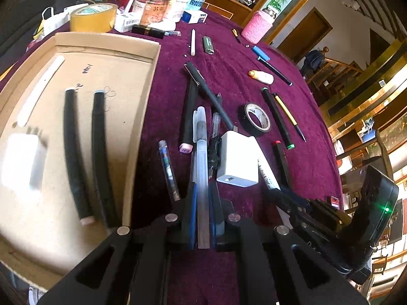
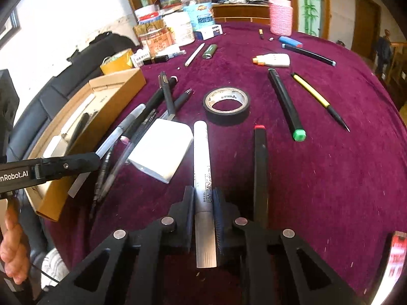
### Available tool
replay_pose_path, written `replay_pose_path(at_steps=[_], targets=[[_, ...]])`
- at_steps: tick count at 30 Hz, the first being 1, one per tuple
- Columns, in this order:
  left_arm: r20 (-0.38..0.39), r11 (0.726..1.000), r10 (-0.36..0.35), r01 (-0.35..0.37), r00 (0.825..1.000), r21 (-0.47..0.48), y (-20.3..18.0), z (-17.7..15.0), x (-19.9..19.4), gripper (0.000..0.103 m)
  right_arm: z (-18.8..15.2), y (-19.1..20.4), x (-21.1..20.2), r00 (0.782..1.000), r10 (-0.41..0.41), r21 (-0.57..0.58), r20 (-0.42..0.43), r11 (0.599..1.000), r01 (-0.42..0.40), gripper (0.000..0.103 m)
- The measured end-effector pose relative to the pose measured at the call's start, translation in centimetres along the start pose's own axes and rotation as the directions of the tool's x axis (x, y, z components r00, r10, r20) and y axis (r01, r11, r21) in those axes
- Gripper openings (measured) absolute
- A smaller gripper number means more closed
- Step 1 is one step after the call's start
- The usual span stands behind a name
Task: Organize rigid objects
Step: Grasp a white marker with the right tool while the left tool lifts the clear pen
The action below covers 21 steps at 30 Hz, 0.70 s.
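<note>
My left gripper (image 1: 202, 190) is shut on a clear-capped grey pen (image 1: 202, 152), held over the purple table just right of the cardboard box lid (image 1: 142, 117). The lid holds two black markers (image 1: 73, 147), a white pen and a white block. My right gripper (image 2: 203, 193) is shut on a white marker (image 2: 202, 157) with printed text, next to a white charger (image 2: 162, 150). The left gripper also shows in the right wrist view (image 2: 76, 162) at the left, over the box (image 2: 106, 117). The right gripper appears at the right of the left wrist view (image 1: 292, 198).
Loose on the purple cloth: a black tape roll (image 2: 226, 104), a red-tipped black marker (image 2: 260, 172), a green-tipped marker (image 2: 286, 104), a yellow-black pen (image 2: 318, 99), a correction bottle (image 2: 273, 59), a lighter (image 2: 209, 50). Jars, a yellow tape roll (image 1: 92, 17) and a pink bottle (image 1: 257, 26) crowd the far edge.
</note>
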<state>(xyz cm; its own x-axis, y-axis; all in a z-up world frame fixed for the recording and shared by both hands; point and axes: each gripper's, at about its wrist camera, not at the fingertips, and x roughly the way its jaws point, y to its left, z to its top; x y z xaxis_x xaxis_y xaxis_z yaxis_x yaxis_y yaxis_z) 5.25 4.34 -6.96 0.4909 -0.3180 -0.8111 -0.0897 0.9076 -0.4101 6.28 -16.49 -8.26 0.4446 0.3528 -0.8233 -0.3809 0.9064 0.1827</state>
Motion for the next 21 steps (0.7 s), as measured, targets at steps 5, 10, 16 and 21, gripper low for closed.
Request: replay_pose_path(at_steps=[5, 10, 16, 21], targets=[[0.030, 1.000, -0.017, 0.017, 0.999, 0.000, 0.1, -0.9, -1.6, 0.008, -0.4, 0.9, -2.3, 0.998, 0.007, 0.045, 0.065, 0.999, -0.010, 0.015], [0.076, 0.999, -0.040, 0.041, 0.996, -0.010, 0.9, -1.4, -4.4, 0.008, 0.1, 2.1, -4.5, 0.992, 0.005, 0.069, 0.125, 0.998, -0.014, 0.015], [0.138, 0.999, -0.034, 0.040, 0.990, -0.036, 3.4, -1.6, -9.0, 0.008, 1.2, 5.6, -6.0, 0.983, 0.094, 0.023, 0.157, 0.995, -0.099, 0.015], [0.172, 0.997, -0.010, 0.023, 0.985, -0.076, 6.7, -1.2, -11.6, 0.008, 2.7, 10.0, -4.4, 0.977, 0.172, -0.035, 0.126, 0.985, -0.168, 0.016]])
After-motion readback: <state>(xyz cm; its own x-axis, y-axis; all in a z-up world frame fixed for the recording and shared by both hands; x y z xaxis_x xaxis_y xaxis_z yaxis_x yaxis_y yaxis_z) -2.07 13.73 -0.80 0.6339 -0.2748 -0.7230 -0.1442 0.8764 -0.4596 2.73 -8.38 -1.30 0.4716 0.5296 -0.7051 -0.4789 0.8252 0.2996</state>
